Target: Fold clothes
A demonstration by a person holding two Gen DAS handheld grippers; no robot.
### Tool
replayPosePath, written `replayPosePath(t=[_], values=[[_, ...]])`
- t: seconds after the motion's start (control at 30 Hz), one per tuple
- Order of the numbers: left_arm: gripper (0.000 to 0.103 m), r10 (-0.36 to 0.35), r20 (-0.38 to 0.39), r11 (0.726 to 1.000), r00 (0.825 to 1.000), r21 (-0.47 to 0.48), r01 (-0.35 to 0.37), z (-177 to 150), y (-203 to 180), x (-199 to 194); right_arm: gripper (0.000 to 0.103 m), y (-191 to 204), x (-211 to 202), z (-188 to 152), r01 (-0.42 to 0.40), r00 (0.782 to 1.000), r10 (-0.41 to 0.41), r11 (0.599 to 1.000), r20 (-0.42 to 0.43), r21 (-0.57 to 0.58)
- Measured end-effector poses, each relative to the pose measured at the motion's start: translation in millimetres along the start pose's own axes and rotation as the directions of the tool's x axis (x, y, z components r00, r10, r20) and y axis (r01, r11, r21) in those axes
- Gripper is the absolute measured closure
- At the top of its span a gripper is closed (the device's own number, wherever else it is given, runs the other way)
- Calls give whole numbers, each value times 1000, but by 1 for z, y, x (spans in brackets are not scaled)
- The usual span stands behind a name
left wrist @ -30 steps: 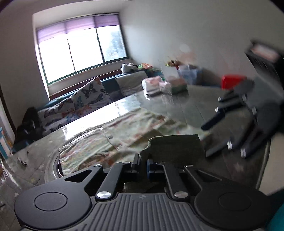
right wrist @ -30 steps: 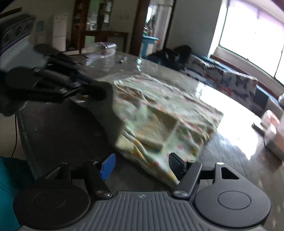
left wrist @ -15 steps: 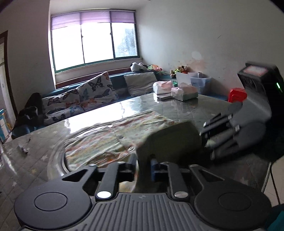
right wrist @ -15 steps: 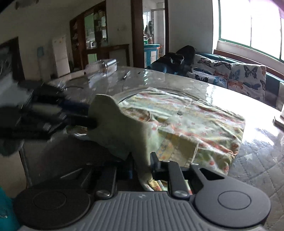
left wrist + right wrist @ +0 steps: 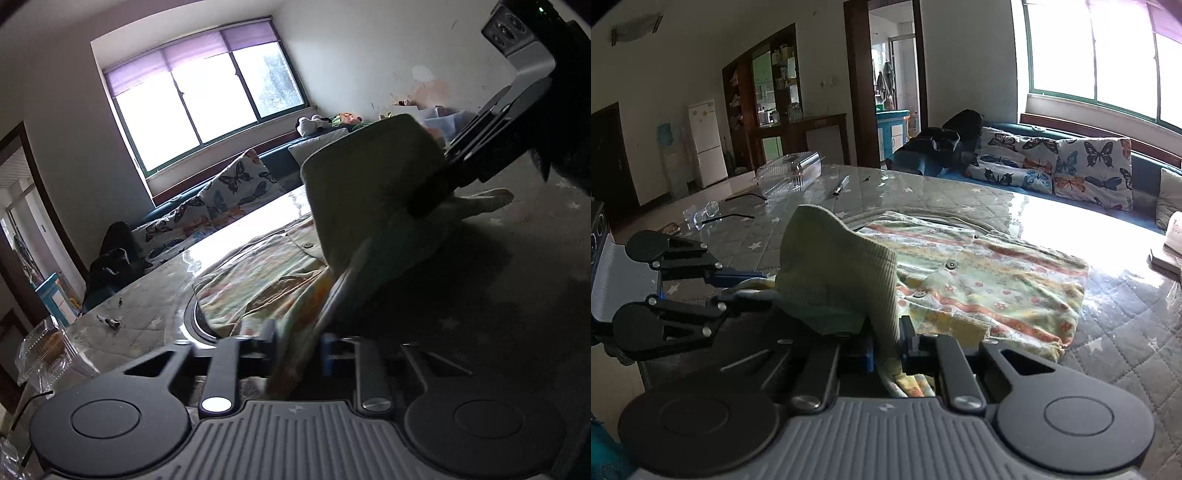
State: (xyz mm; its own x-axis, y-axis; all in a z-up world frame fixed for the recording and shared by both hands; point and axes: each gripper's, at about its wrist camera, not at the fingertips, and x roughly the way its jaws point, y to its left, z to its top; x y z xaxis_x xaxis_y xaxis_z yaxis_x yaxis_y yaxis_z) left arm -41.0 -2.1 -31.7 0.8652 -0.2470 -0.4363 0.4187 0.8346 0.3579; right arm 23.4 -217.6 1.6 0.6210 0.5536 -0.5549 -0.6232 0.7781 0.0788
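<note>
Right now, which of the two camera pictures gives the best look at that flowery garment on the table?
The right wrist view: the flowery garment lies mostly spread out and well lit, with its buttons and pattern clear. In the left wrist view it is dimmer, and its lifted green edge, pinched by both grippers, covers much of it.

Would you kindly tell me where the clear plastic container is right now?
In the right wrist view, the clear plastic container sits at the far left edge of the quilted table, left of a pen and beyond the floral garment.

Bare counter (image 5: 1126, 332) lies open right of the garment (image 5: 997, 280); on its far left, a clear plastic box (image 5: 790, 170), glasses (image 5: 705, 214) and pen (image 5: 840, 184) clutter passage.
</note>
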Motion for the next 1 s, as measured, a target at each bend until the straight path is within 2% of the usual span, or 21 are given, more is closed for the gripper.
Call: replayPosePath(t=[0.03,0.13,0.33,0.7,1.0], values=[[91,-4,4,1000,1000,-7,4,0,2,-2,92,0,-1,-1,0,1000,0,1000,3,4],[95,-13,18,1000,1000,-24,14,1,4,-9,94,2,-6,-2,-3,1000,3,1000,10,6],[97,-55,50,998,997,-37,57,5,7,-29,94,9,-35,-6,-13,999,13,1000,37,-10],[97,-131,86,987,988,-80,138,11,-2,-93,95,41,-105,-22,-63,997,66,995,27,-78],[97,-119,98,987,988,-95,128,17,1,-90,95,45,-104,-11,-43,998,47,992,33,-120]])
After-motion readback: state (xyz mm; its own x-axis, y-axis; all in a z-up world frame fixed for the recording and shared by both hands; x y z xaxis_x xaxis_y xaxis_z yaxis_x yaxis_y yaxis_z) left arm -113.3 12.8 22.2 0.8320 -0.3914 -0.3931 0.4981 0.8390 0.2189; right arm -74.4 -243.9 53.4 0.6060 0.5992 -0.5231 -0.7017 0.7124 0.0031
